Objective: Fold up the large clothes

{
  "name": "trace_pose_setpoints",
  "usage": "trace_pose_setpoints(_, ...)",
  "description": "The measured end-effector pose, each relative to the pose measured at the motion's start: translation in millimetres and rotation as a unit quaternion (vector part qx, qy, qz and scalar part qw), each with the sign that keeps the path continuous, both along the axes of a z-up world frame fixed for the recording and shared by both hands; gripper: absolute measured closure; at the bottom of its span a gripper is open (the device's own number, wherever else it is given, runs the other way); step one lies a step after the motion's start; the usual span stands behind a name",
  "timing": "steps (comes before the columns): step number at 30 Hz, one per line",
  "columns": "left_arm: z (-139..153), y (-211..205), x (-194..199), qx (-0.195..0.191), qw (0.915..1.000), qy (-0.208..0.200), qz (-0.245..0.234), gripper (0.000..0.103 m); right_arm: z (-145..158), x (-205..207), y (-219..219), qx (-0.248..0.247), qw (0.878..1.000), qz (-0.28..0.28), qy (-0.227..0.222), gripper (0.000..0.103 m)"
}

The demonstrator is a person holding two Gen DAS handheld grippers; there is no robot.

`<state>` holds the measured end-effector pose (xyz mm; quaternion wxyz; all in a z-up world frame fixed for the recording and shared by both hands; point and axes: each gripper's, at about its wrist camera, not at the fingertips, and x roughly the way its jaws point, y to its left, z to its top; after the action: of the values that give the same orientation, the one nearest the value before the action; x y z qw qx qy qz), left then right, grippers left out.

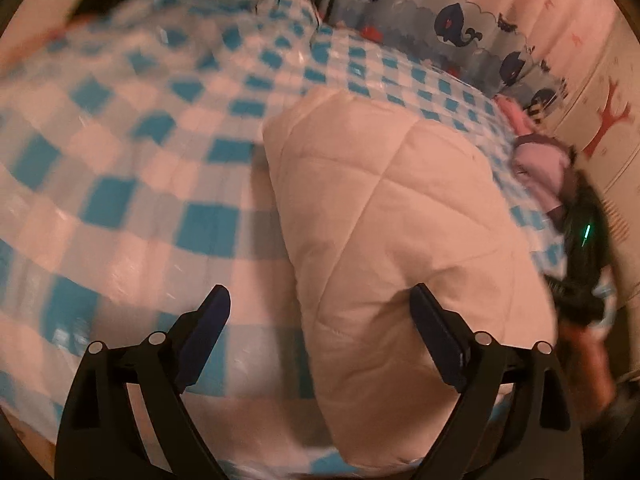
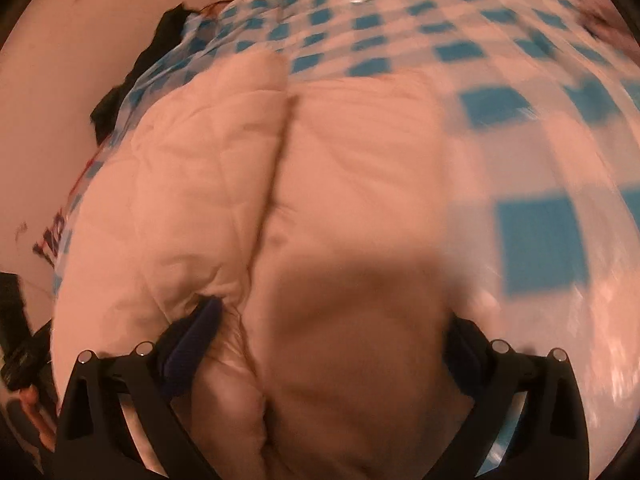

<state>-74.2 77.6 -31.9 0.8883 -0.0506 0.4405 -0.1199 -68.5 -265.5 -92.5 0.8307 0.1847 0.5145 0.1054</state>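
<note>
A cream quilted padded garment [image 1: 392,216] lies folded in a thick bundle on a blue-and-white checked cloth [image 1: 132,120]. My left gripper [image 1: 320,316] is open above the bundle's near left edge; its right finger [image 1: 436,336] is over the quilt, its left finger over the checked cloth. In the right wrist view the same garment [image 2: 344,184] fills the middle, with a fold seam running up it. My right gripper [image 2: 332,332] is open wide, its jaws spread around the near end of the bundle, the left finger [image 2: 196,336] pressed into a crease.
A whale-print fabric [image 1: 452,20] and a wall with red tree shapes [image 1: 608,116] stand at the back right. Pink and purple clothes [image 1: 540,160] lie at the cloth's right edge, next to the other gripper's dark body. Dark cloth [image 2: 160,40] lies at the far left edge.
</note>
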Motion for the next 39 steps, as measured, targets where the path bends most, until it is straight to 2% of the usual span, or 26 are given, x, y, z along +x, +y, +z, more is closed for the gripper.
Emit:
trace_pose_setpoints(1, 4, -3, -3, 0.026, 0.9995, -0.017, 0.006, 0.020, 0, 6, 4, -0.006, 1.000, 0.006, -0.003, 0.006)
trace_pose_setpoints(3, 8, -7, -9, 0.054, 0.9979, -0.036, 0.007, 0.023, 0, 12, 9, -0.016, 1.000, 0.021, 0.004, 0.006)
trace_pose_setpoints(7, 16, -7, -16, 0.064, 0.9964, -0.055, -0.009, 0.023, 9, -4, -9, -0.043, 0.999, 0.030, 0.014, 0.006)
trace_pose_setpoints(11, 19, -11, -23, 0.087, 0.9928, -0.080, -0.016, 0.023, 58, -11, -28, -0.083, 0.994, -0.028, -0.071, 0.006)
trace_pose_setpoints(13, 20, -14, -28, 0.093, 0.9916, -0.088, -0.016, 0.023, 83, 2, -17, -0.092, 0.989, -0.028, -0.111, 0.006)
trace_pose_setpoints(15, 20, -16, -29, 0.103, 0.9900, -0.096, -0.017, 0.023, 95, 26, 3, -0.105, 0.986, -0.012, -0.126, 0.006)
trace_pose_setpoints(17, 21, -17, -30, 0.109, 0.9886, -0.102, -0.020, 0.023, 90, 46, 17, -0.116, 0.985, -0.002, -0.125, 0.006)
trace_pose_setpoints(18, 21, -17, -31, 0.109, 0.9884, -0.104, -0.020, 0.023, 81, 55, 24, -0.129, 0.985, 0.002, -0.117, 0.006)
trace_pose_setpoints(19, 21, -17, -31, 0.108, 0.9884, -0.105, -0.021, 0.023, 60, 67, 34, -0.138, 0.986, 0.008, -0.097, 0.006)
trace_pose_setpoints(20, 21, -16, -31, 0.105, 0.9885, -0.106, -0.022, 0.023, 45, 73, 36, -0.127, 0.988, 0.007, -0.087, 0.006)
trace_pose_setpoints(21, 21, -16, -31, 0.103, 0.9886, -0.107, -0.023, 0.023, 23, 72, 33, -0.092, 0.993, -0.006, -0.078, 0.006)
trace_pose_setpoints(23, 21, -15, -30, 0.099, 0.9887, -0.110, -0.025, 0.023, 6, 62, 23, -0.054, 0.994, -0.032, -0.090, 0.006)
trace_pose_setpoints(25, 21, -17, -31, 0.095, 0.9890, -0.109, -0.031, 0.023, 3, 54, 16, -0.040, 0.994, -0.040, -0.097, 0.006)
trace_pose_setpoints(29, 21, -21, -32, 0.112, 0.9861, -0.120, -0.027, 0.023, 9, 59, 12, -0.028, 0.996, -0.031, -0.081, 0.006)
trace_pose_setpoints(31, 21, -19, -33, 0.115, 0.9855, -0.122, -0.023, 0.023, 23, 53, 13, -0.040, 0.995, -0.032, -0.089, 0.006)
trace_pose_setpoints(35, 22, -18, -35, 0.120, 0.9846, -0.125, -0.023, 0.022, 57, 15, 25, -0.100, 0.984, -0.027, -0.148, 0.006)
trace_pose_setpoints(37, 21, -20, -36, 0.124, 0.9836, -0.128, -0.024, 0.022, 51, 5, 30, -0.119, 0.979, -0.035, -0.160, 0.006)
trace_pose_setpoints(39, 20, -22, -35, 0.122, 0.9839, -0.128, -0.027, 0.022, 27, 5, 36, -0.118, 0.979, -0.039, -0.160, 0.006)
